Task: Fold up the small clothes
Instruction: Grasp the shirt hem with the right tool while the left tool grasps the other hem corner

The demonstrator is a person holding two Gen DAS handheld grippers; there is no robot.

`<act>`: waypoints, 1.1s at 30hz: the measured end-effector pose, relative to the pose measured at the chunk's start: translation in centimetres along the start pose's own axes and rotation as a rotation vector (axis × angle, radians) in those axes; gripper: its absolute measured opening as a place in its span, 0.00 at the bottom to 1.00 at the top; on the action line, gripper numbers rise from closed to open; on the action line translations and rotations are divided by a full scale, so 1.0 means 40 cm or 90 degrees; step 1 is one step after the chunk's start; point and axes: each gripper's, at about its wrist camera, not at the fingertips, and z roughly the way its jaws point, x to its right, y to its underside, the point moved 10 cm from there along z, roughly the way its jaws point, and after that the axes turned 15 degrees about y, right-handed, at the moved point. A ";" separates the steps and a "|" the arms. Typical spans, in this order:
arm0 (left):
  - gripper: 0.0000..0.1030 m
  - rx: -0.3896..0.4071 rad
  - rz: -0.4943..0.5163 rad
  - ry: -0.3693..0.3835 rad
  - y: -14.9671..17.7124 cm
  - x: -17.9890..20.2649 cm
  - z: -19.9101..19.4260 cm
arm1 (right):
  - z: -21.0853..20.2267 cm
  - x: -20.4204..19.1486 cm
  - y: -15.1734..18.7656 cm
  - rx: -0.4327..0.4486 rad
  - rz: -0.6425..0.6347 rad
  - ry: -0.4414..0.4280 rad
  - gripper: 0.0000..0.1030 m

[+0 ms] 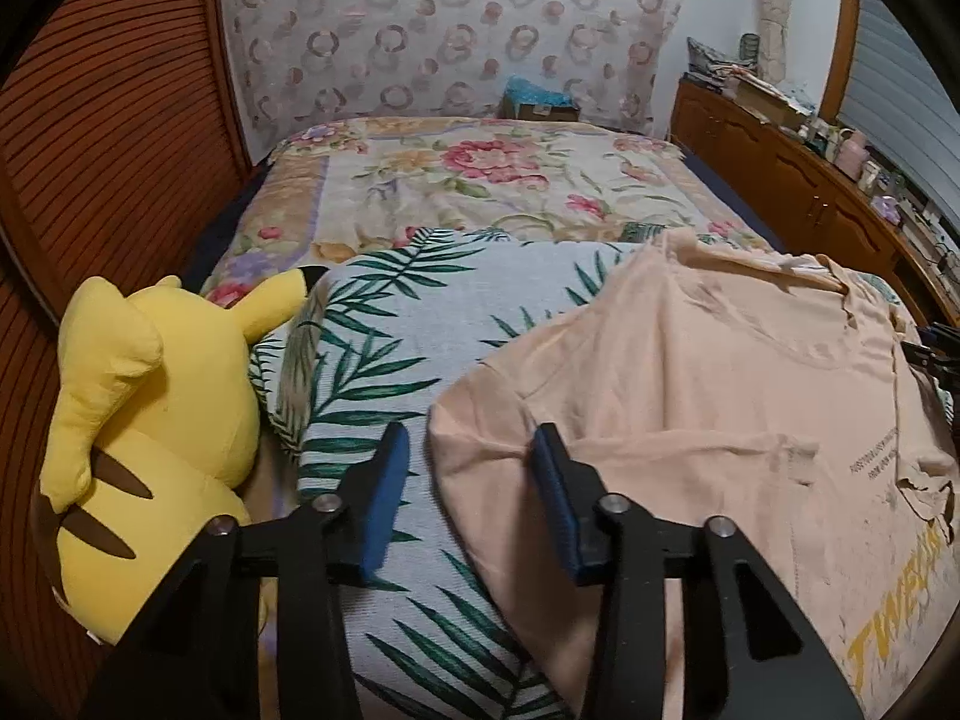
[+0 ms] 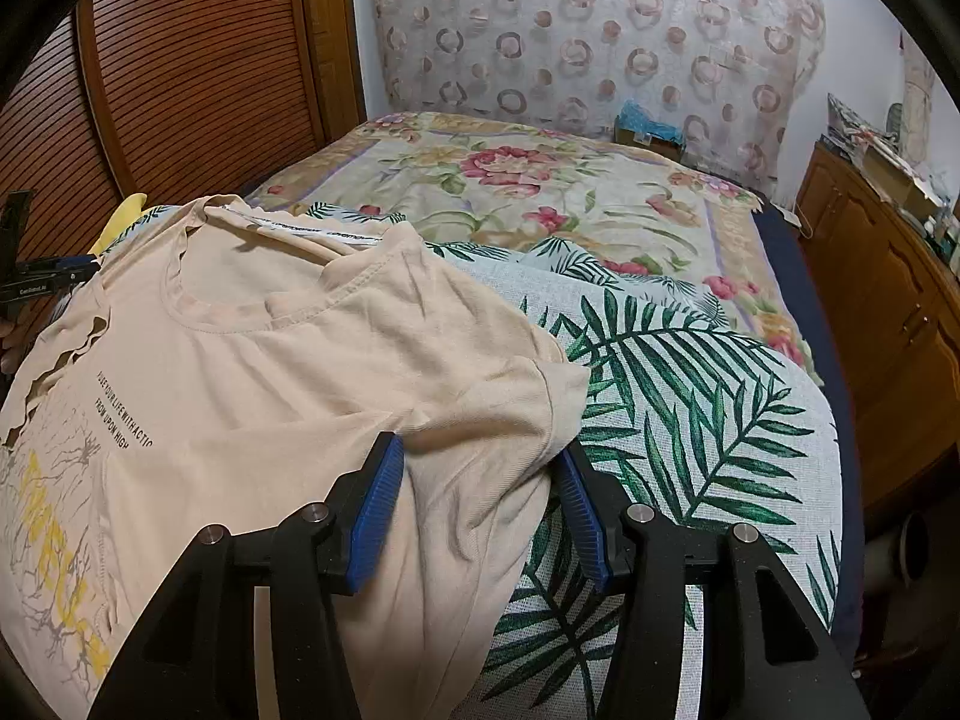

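**Both grippers set at the sleeves, first fold not yet begun**

My left gripper (image 1: 468,480) has its fingers spread, the sleeve edge of the peach T-shirt (image 1: 690,372) lying between them, ungrasped. My right gripper (image 2: 480,498) is likewise spread, its fingers straddling the opposite sleeve. Beyond the fingers the shirt lies print-up on the leaf-print cover (image 2: 690,408); a yellow plush toy (image 1: 156,420) sits outboard of the left finger. I judge the next move calls for closing on both sleeves, then folding them inward.

Left wrist: low over bed's left, facing headboard.
Right wrist: right side, same heading.
Shared: peach T-shirt (image 1: 708,396).
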 end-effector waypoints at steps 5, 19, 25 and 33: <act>0.36 -0.001 0.005 0.010 -0.003 0.015 0.009 | 0.000 0.000 0.000 0.001 0.000 0.000 0.52; 0.04 0.042 0.032 0.023 -0.043 0.104 -0.056 | -0.018 -0.037 -0.014 0.008 -0.037 -0.018 0.07; 0.04 0.096 0.057 0.029 -0.062 0.166 -0.155 | -0.143 -0.034 -0.067 0.099 -0.023 -0.015 0.04; 0.03 0.160 0.092 0.043 -0.052 0.256 -0.299 | -0.317 0.077 -0.076 0.171 0.019 0.050 0.04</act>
